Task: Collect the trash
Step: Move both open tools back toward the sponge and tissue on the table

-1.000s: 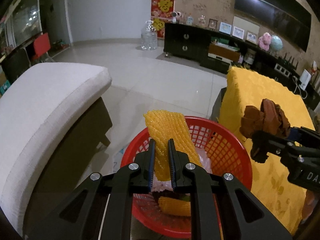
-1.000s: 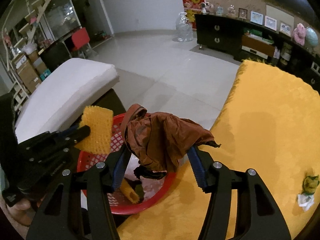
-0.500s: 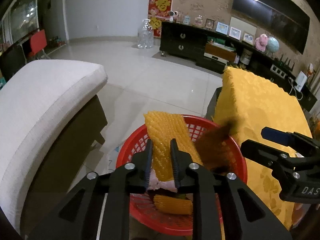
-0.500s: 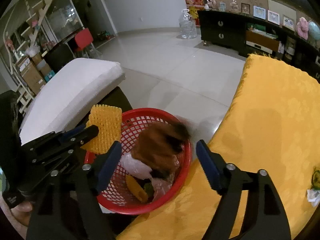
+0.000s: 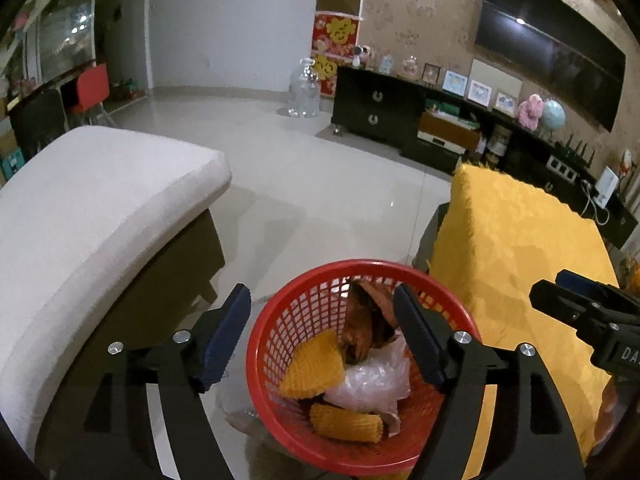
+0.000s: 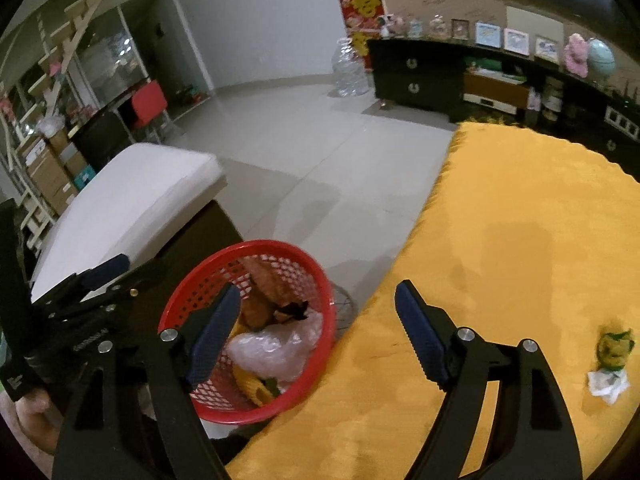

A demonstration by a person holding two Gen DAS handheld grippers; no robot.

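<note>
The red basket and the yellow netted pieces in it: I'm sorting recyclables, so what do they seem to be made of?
The red basket looks like moulded plastic: a glossy rim and a regular open grid in its wall. The yellow netted pieces look like soft foam mesh sleeves, matte, with a raised diamond pattern; one lies rolled. Probably fruit packing foam, though the look alone leaves that open.
</note>
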